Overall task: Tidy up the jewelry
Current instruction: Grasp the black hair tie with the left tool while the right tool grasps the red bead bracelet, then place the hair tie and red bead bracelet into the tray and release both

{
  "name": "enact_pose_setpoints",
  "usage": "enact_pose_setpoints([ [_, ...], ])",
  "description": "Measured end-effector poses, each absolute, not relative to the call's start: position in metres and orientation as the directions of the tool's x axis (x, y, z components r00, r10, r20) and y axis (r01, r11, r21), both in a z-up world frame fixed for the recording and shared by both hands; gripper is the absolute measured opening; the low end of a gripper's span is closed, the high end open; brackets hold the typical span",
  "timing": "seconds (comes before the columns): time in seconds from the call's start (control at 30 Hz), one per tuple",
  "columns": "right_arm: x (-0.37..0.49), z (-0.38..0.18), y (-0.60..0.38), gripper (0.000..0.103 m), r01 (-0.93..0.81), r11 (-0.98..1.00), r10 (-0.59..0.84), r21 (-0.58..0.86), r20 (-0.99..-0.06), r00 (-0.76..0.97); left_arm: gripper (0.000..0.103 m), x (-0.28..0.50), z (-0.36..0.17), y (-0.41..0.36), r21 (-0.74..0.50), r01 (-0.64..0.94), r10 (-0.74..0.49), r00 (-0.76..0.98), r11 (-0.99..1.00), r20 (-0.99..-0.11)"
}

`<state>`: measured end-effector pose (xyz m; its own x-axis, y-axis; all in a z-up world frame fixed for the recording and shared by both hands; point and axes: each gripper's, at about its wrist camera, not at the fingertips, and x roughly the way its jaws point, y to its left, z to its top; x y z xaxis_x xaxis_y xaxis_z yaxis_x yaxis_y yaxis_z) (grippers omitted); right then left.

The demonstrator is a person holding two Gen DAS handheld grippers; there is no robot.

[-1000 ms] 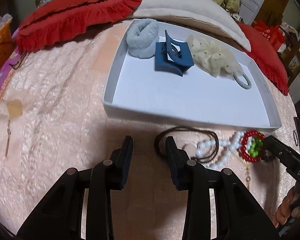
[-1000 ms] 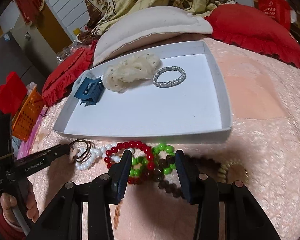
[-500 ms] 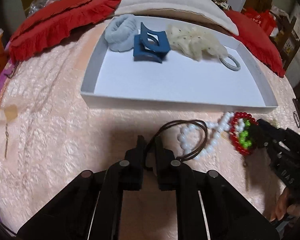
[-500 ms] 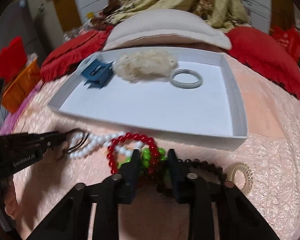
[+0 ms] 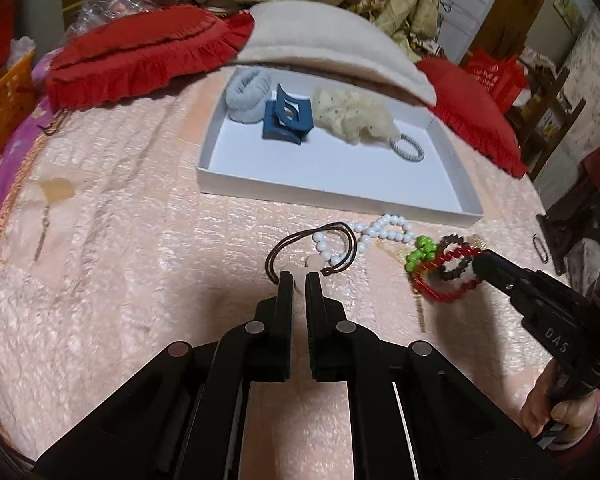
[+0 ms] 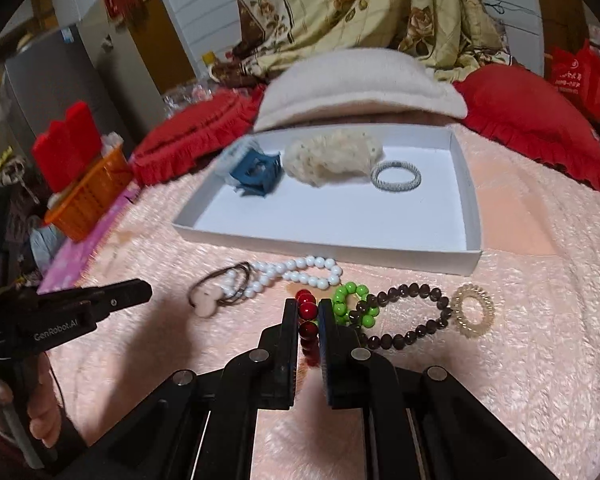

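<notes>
My left gripper (image 5: 299, 276) is shut on a brown cord necklace (image 5: 312, 250) with a pale pendant, lifted just off the pink bedspread. My right gripper (image 6: 309, 308) is shut on a red bead bracelet (image 6: 307, 310), raised a little; it shows in the left wrist view (image 5: 446, 280). A white bead string (image 6: 296, 274), a green bead bracelet (image 6: 350, 304), a dark bead bracelet (image 6: 412, 312) and a clear coil hair tie (image 6: 473, 311) lie before the white tray (image 6: 328, 248). The tray holds a blue claw clip (image 6: 256, 174), cream scrunchie (image 6: 332, 156), grey hair tie (image 6: 396, 176) and grey-blue scrunchie (image 5: 246, 96).
Red cushions (image 5: 140, 56) and a cream pillow (image 5: 332, 44) lie behind the tray. An orange basket (image 6: 86, 196) stands at the left edge of the bed. A small earring (image 5: 42, 228) lies on the bedspread far left.
Both grippers have risen and pulled back from the bedspread. The left holds the brown cord up; the right has lifted the red bracelet, dragging the green and dark beads apart.
</notes>
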<state>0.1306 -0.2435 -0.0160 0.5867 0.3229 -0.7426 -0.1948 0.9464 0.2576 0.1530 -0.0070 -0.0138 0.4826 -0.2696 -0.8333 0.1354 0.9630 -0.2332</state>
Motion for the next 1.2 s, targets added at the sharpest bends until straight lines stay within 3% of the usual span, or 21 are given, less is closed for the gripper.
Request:
enact_pose_setpoints([
  [0.2, 0.123, 0.011, -0.250, 0.009, -0.190, 0.942, 0.334, 0.277, -0.714, 0.615, 0.005, 0.142, 0.003, 0.001, -0.216, 0.154, -0.265, 0.513, 0.964, -0.817],
  [0.4, 0.115, 0.009, -0.250, 0.009, -0.187, 0.938, 0.344, 0.291, -0.723, 0.599, 0.007, 0.149, -0.022, -0.001, -0.244, 0.185, -0.303, 0.442, 0.952, -0.845],
  [0.53, 0.109, -0.009, -0.250, 0.009, -0.184, 0.936, 0.351, 0.301, -0.748, 0.564, 0.020, 0.156, -0.039, -0.019, -0.202, 0.240, -0.291, 0.429, 0.949, -0.855],
  [0.67, 0.108, -0.027, -0.259, 0.009, -0.155, 0.924, 0.376, 0.350, -0.760, 0.530, 0.025, 0.169, -0.050, -0.043, -0.111, 0.332, -0.257, 0.435, 0.937, -0.863],
  [0.77, 0.109, -0.035, -0.266, 0.009, -0.134, 0.914, 0.394, 0.382, -0.761, 0.515, 0.040, 0.178, -0.060, -0.057, -0.023, 0.402, -0.216, 0.440, 0.915, -0.871],
  [0.87, 0.111, -0.039, -0.271, 0.009, -0.123, 0.911, 0.399, 0.394, -0.762, 0.511, 0.041, 0.185, -0.072, -0.063, 0.035, 0.448, -0.179, 0.427, 0.893, -0.886],
  [0.93, 0.113, -0.040, -0.272, 0.009, -0.120, 0.908, 0.404, 0.402, -0.761, 0.508, 0.047, 0.186, -0.076, -0.063, 0.048, 0.465, -0.176, 0.425, 0.884, -0.888],
  [1.07, 0.115, -0.045, -0.273, 0.009, -0.116, 0.903, 0.412, 0.413, -0.763, 0.498, 0.047, 0.188, -0.078, -0.056, -0.008, 0.459, -0.214, 0.399, 0.889, -0.892],
  [1.1, 0.116, -0.046, -0.272, 0.009, -0.115, 0.904, 0.412, 0.413, -0.764, 0.496, 0.045, 0.189, -0.078, -0.054, -0.023, 0.448, -0.218, 0.387, 0.894, -0.896],
  [1.13, 0.116, -0.048, -0.271, 0.009, -0.113, 0.904, 0.411, 0.413, -0.766, 0.494, 0.035, 0.189, -0.077, -0.053, -0.022, 0.439, -0.211, 0.388, 0.898, -0.897],
  [1.2, 0.117, -0.049, -0.270, 0.009, -0.109, 0.903, 0.413, 0.417, -0.767, 0.491, 0.034, 0.189, -0.076, -0.051, -0.025, 0.421, -0.201, 0.380, 0.907, -0.903],
])
